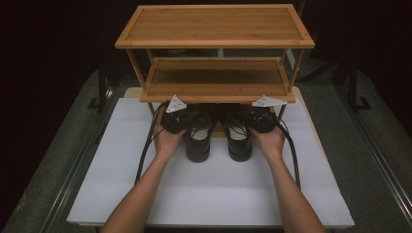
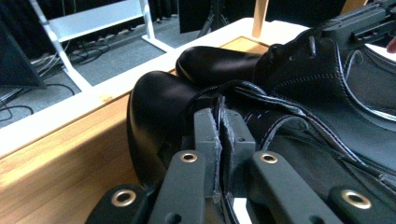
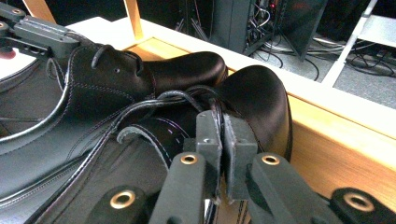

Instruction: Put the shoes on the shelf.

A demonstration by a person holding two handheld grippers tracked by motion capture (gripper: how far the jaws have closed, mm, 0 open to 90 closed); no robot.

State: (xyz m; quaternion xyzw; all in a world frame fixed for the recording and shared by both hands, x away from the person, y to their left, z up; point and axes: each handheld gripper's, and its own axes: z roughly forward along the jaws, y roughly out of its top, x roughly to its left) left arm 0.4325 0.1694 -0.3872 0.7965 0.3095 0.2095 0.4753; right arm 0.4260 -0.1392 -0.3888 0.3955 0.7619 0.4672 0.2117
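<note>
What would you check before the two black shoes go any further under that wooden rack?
1. Left gripper shut on the left shoe: ok.
2. Right gripper shut on the right shoe: ok.
3. Shoes side by side, toes toward the rack: ok.
4. Grip firm enough to pull: cannot tell.
5. Room under the lower shelf: cannot tell.

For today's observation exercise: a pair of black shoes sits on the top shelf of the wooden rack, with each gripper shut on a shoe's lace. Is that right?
Not quite. The black shoes sit at the bottom of the wooden rack, under its lower shelf, as the high view shows; the top shelf is bare. The rest holds: the left gripper and right gripper each pinch a lace.
</note>
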